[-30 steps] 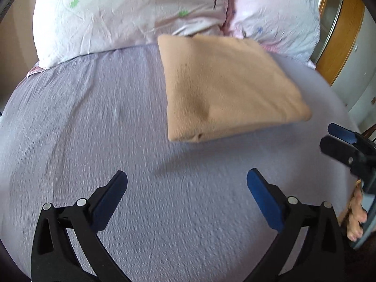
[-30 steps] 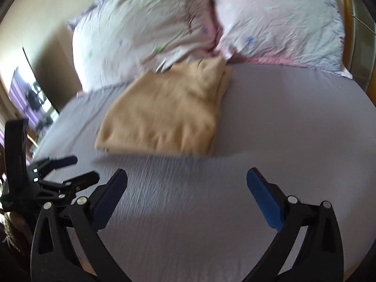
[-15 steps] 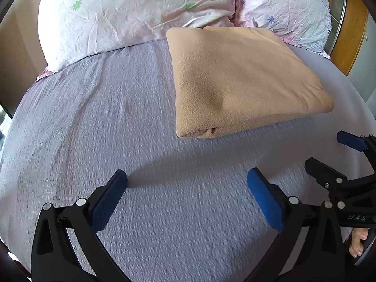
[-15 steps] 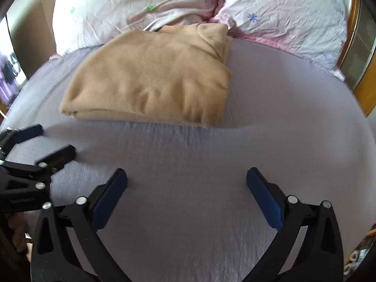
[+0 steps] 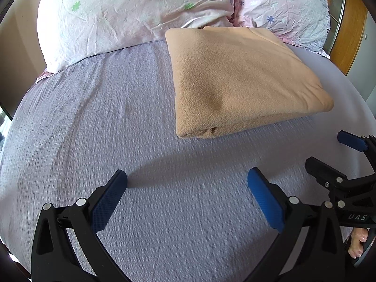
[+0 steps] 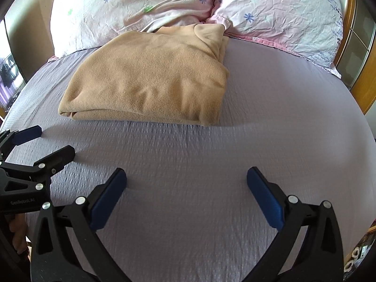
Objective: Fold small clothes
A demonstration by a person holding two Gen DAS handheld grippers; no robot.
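The tan fleece garment (image 5: 244,80) lies on the bed (image 5: 94,122) as a neat folded packet, near the head edge, and its far end touches the two flowered pillows (image 5: 131,11). In the right wrist view the same packet (image 6: 152,77) shows a thick folded edge toward the foot of the bed and some loose layers at its pillow end.

The left tool (image 5: 186,193) is released, with the blue pads wide apart above the lilac sheet, and it holds nothing. The right tool (image 6: 186,193) is also released and empty. Both hover apart from the cloth, on the foot side of it.

I judge the folding is nearly or fully done. If one more fold is wanted, the next move calls for both tools to reach the near edge of the packet and pinch all layers together, because fleece is thick and the inner layers may slip.
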